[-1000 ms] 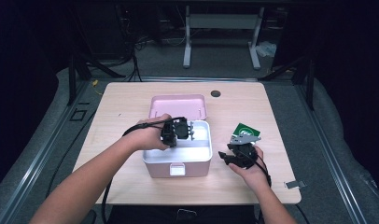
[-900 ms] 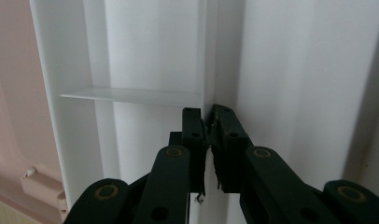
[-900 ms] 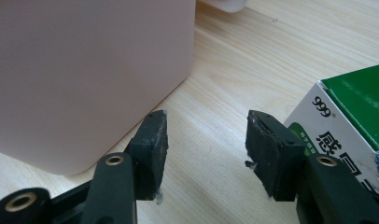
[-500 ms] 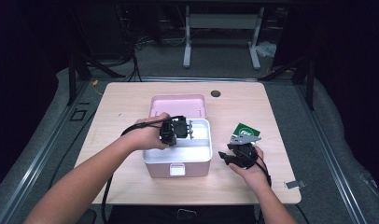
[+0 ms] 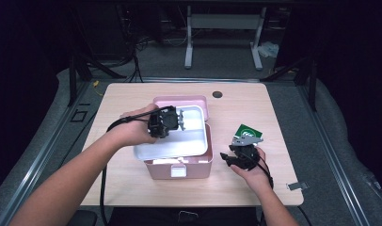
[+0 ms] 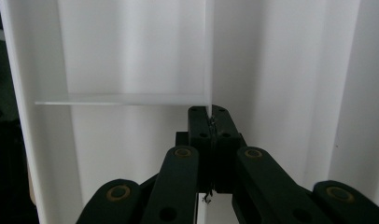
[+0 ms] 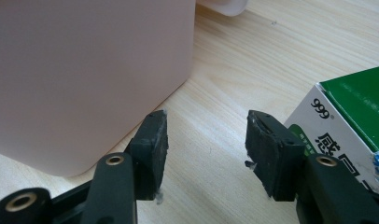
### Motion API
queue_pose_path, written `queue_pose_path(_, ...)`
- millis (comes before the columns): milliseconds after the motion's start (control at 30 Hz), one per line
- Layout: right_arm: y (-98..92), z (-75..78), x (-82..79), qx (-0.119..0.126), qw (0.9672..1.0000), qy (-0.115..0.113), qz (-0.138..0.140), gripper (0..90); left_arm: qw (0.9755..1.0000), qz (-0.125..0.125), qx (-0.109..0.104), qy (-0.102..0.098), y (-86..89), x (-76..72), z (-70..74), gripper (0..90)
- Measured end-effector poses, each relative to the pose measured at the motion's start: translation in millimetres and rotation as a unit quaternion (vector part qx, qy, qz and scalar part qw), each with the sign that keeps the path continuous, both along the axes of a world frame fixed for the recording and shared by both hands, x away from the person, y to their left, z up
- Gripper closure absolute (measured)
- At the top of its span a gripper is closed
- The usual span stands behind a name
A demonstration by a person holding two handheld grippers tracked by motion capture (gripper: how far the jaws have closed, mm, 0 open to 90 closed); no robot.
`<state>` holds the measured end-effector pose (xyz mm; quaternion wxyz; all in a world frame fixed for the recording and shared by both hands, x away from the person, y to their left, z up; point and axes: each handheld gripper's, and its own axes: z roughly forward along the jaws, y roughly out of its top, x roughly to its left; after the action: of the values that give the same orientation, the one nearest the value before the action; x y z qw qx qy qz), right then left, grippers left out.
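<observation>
While pinched shut by the left gripper (image 5: pixel 179 122) on its thin divider, hangs tilted just above the pink box (image 5: pixel 196 168) (white tray (image 5: pixel 179 145), long axis across the table), left of the half-open, empty right gripper (image 5: pixel 225 157).

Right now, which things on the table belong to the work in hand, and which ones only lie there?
In use:
- white tray, pinched by left gripper
- pink box
- green medicine box beside open right gripper

Only lying there:
- dark round cap
- small metal clip
</observation>
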<state>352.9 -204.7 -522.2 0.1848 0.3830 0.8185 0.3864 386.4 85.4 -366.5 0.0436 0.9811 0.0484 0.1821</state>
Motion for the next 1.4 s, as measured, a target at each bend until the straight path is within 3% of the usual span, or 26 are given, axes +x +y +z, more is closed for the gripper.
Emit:
queue_pose_path(100, -0.3, 0.1, -0.1, 0.002, 1.0000, 0.000, -0.001, 48.4, 0.9996, 0.026, 0.006, -0.014, 21.8, 2.6, 4.9, 89.4)
queue_pose_path(300, -0.1, 0.4, -0.3, -0.005, 1.0000, -0.002, -0.008, 48.4, 0.9962, 0.086, 0.004, -0.012, 80.4, 8.2, 9.7, 89.4)
queue_pose_path(500, 1.0, -0.2, 0.2, 0.000, 1.0000, -0.001, -0.003, 48.4, 0.9891, 0.147, 0.002, -0.001, 139.3, 6.1, 0.3, 89.4)
queue_pose_path(667, 2.2, 0.1, -0.3, -0.007, 0.9999, -0.001, -0.008, 48.4, 0.9830, 0.183, 0.003, 0.011, 173.7, 3.3, -16.3, 89.4)
queue_pose_path(733, 2.7, -0.1, -0.2, -0.008, 0.9999, -0.001, -0.007, 48.4, 0.9814, 0.191, 0.005, 0.015, 181.3, 2.3, -22.4, 89.4)
queue_pose_path(967, 3.9, -1.0, -0.2, -0.004, 1.0000, 0.000, -0.003, 48.4, 0.9796, 0.198, -0.001, 0.034, 189.9, 3.7, -41.5, 89.4)
queue_pose_path(1167, 3.0, -0.4, -0.6, -0.002, 1.0000, -0.002, -0.004, 48.4, 0.9769, 0.206, -0.008, 0.056, 191.1, 5.2, -74.7, 89.4)
queue_pose_path(1400, 2.6, 0.4, -0.4, -0.002, 1.0000, 0.002, -0.004, 48.4, 0.9691, 0.225, -0.039, 0.093, 198.1, 7.1, -115.0, 89.4)
